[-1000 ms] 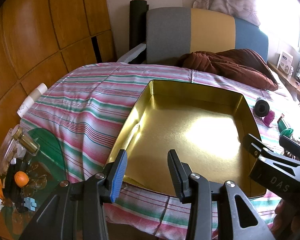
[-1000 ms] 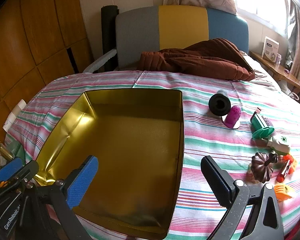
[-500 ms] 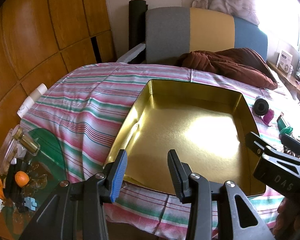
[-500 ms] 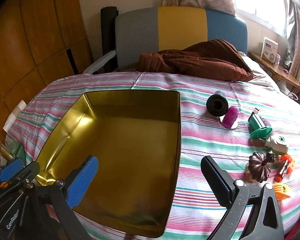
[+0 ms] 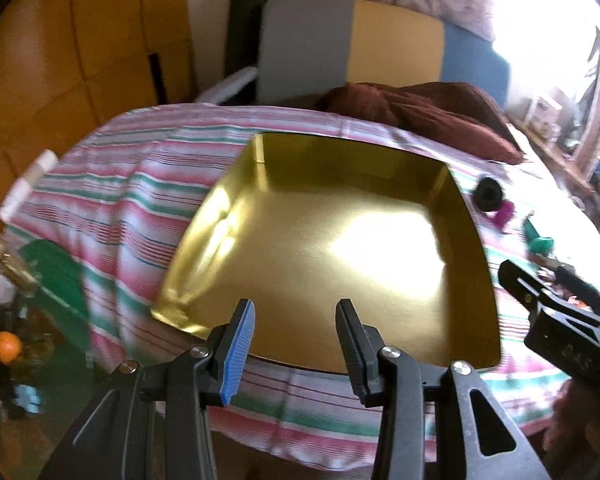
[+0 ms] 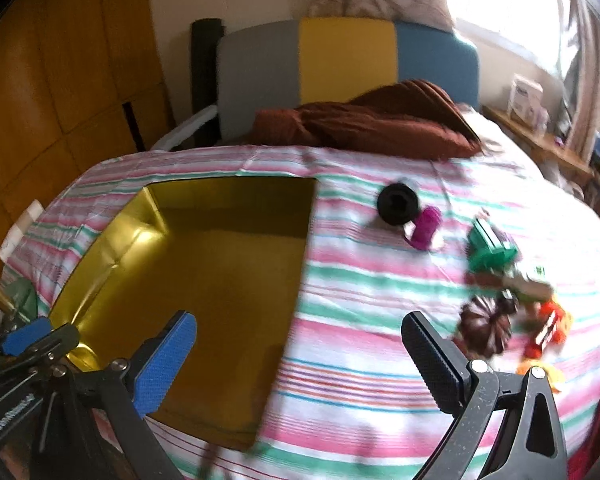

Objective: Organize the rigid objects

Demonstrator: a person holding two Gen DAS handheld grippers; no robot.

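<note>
An empty gold metal tray point(image 5: 476, 240) point(image 6: 112, 236) lies on the striped cloth. To its right lie small objects: a black cylinder point(image 6: 398, 204) point(image 5: 488, 194), a purple piece point(image 6: 426, 226) point(image 5: 504, 214), a green piece point(image 6: 490, 246) point(image 5: 538, 240), a dark brown pumpkin shape point(image 6: 484, 328) and orange-red pieces point(image 6: 548, 328). My left gripper point(image 5: 296, 340) is open and empty over the tray's near edge. My right gripper point(image 6: 300, 360) is open wide and empty, over the cloth beside the tray's right edge.
A brown cushion point(image 6: 372, 124) lies at the table's far side before a grey, yellow and blue chair back point(image 6: 340, 64). Left of the table, lower down, are bottles and an orange ball point(image 5: 6, 346). Wood panels point(image 5: 80, 40) stand at left.
Both views have shifted: the left gripper has moved right along the tray's near edge, and the right gripper has moved right toward the small objects. Both stay open.
</note>
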